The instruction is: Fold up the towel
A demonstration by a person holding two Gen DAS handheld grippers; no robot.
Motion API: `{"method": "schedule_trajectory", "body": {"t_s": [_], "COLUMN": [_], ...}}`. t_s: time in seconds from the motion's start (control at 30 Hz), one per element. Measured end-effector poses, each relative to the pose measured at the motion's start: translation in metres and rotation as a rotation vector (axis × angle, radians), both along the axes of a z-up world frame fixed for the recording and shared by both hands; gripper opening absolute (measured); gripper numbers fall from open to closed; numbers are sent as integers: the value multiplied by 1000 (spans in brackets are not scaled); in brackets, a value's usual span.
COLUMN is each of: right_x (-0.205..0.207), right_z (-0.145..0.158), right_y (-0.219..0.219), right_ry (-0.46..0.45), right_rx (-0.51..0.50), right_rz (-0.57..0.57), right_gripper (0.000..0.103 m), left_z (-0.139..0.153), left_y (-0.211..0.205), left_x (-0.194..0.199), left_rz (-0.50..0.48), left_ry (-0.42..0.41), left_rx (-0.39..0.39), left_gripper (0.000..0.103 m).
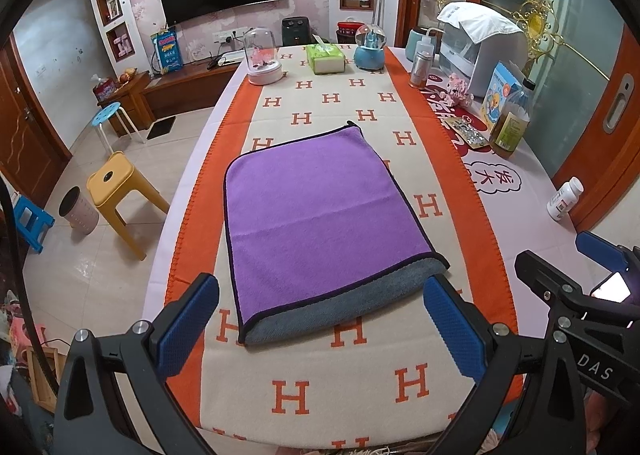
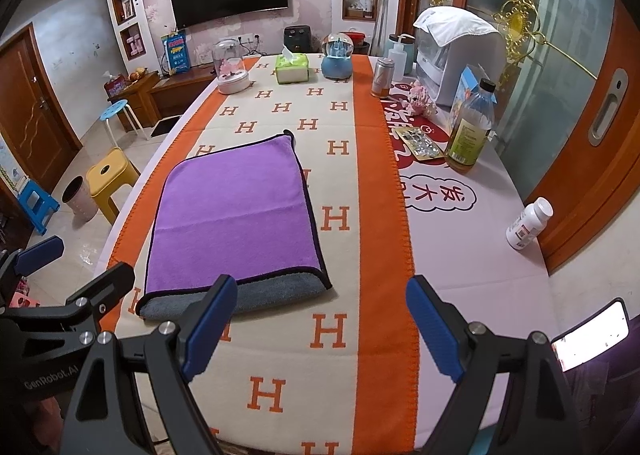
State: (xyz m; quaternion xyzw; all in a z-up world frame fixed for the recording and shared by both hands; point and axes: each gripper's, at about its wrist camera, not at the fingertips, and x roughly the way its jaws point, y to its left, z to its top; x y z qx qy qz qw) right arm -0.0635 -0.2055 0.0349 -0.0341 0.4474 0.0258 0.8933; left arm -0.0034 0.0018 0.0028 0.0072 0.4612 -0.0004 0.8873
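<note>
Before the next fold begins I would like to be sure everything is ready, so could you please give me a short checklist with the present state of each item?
1. Left gripper open, empty: ok.
2. Right gripper open, empty: ok.
3. Purple towel flat on the blanket: ok.
4. Edges aligned: not ok, grey underside shows along near edge.
5. Oil bottle apart from towel: ok.

Purple towel (image 1: 320, 211) (grey underside), orange-bordered blanket (image 1: 304, 371)

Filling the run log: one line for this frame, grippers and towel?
left gripper: open | right gripper: open | purple towel: folded, flat, untouched
</note>
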Motion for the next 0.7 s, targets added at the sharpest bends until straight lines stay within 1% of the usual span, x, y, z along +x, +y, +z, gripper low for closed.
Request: {"method": "schedule_trajectory", "body": {"t_s": [0.2,0.47,0.7], "right_x": [5,14,35], "right_z": [-2,2,-2], "right_y": [-1,-2,-1], "right_ry": [-4,0,21], "right_rx": [5,8,-8], "right_rz": [14,20,50], "right_gripper": [87,87,87], "left_z": [-2,0,-6], "left_y": [13,21,28], "left_x": [0,14,23], "left_rz": [18,61,91], "left_ry": [-1,1,20], "left_rx": [-6,-12,-25], "left_gripper": [102,102,102]}}
